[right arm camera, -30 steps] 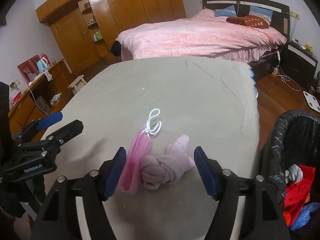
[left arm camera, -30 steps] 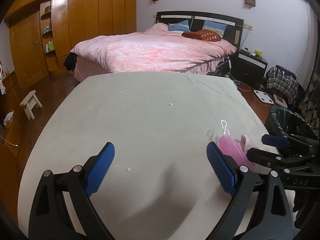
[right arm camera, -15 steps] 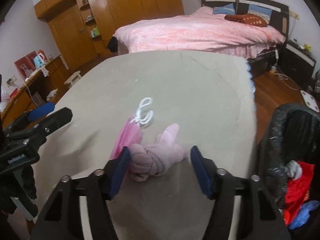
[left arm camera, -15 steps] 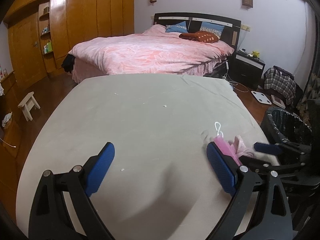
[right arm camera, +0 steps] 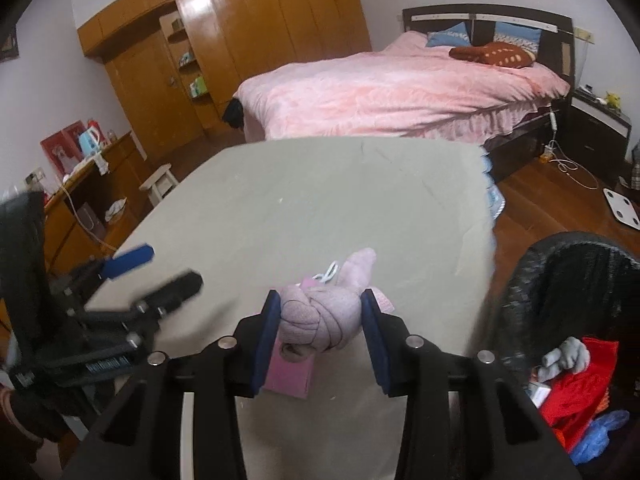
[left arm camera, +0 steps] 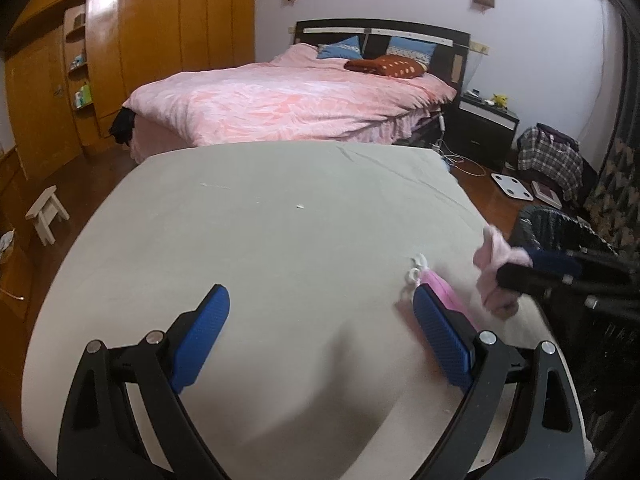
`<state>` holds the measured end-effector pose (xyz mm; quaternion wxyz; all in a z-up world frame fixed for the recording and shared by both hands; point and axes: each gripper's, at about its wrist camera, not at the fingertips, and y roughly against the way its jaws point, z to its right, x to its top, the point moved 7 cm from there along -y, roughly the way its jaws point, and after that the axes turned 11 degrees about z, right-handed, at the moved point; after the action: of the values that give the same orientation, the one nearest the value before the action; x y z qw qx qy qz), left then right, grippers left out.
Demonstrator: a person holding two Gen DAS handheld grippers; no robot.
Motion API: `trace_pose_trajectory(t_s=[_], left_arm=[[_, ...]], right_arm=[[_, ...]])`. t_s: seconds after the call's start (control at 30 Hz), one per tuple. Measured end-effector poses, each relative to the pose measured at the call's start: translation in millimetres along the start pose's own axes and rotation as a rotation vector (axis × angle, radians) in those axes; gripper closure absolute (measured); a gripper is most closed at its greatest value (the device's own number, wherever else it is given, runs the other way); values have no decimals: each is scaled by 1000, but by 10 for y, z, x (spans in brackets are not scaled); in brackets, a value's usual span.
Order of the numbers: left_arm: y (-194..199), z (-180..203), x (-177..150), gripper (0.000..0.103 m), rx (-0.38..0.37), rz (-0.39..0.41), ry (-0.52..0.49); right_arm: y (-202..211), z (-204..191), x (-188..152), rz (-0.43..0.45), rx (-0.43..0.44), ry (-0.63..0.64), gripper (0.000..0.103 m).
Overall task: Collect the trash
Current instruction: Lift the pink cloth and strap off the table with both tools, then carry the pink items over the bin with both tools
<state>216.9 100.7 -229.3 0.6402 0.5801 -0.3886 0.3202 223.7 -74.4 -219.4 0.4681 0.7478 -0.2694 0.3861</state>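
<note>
My right gripper [right arm camera: 320,314] is shut on a knotted pale pink sock [right arm camera: 320,316], held just above the grey table [right arm camera: 320,208]. In the left wrist view the sock [left arm camera: 494,264] hangs from the right gripper [left arm camera: 520,272] at the table's right edge. A pink face mask [right arm camera: 290,376] with white ear loops lies flat under the sock; in the left wrist view the mask [left arm camera: 440,286] lies beside my right fingertip. My left gripper [left arm camera: 320,328] is open and empty over the table's near part.
A black bin with a dark liner [right arm camera: 568,280] stands right of the table, holding red, grey and blue trash [right arm camera: 576,388]. It shows in the left wrist view too [left arm camera: 560,228]. Small white scraps [left arm camera: 299,206] lie on the table. A pink bed [left arm camera: 288,104] stands behind.
My right gripper closed on the pink sock and lifted it off the table toward the right edge. The mask stays on the table. The left gripper stayed open and drifted slightly.
</note>
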Motion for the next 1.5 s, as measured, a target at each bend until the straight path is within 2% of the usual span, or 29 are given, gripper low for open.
trace_pose_trajectory(t_s=[0.33, 0.43, 0.53, 0.63, 0.67, 0.8, 1.2, 1.5], left_arm=[[-188, 531, -205, 15, -104, -66, -19], [-271, 637, -271, 25, -134, -100, -22], [-357, 719, -347, 40, -163, -143, -20], [-439, 790, -410, 66, -189, -185, -14], [-456, 797, -418, 78, -192, -190, -15], [-450, 775, -354, 93, -180, -169, -10], [-65, 742, 215, 95, -133, -39, -25], [245, 725, 538, 95, -99, -2, -32]], right_arm=[[125, 218, 56, 20, -31, -25, 62], [133, 252, 54, 21, -29, -32, 62], [141, 287, 60, 24, -27, -41, 62], [151, 316, 70, 27, -27, -48, 62], [153, 326, 72, 27, -28, -50, 62], [196, 340, 97, 36, -31, -49, 62], [483, 173, 362, 102, -22, -18, 62], [752, 59, 555, 148, -17, 2, 62]])
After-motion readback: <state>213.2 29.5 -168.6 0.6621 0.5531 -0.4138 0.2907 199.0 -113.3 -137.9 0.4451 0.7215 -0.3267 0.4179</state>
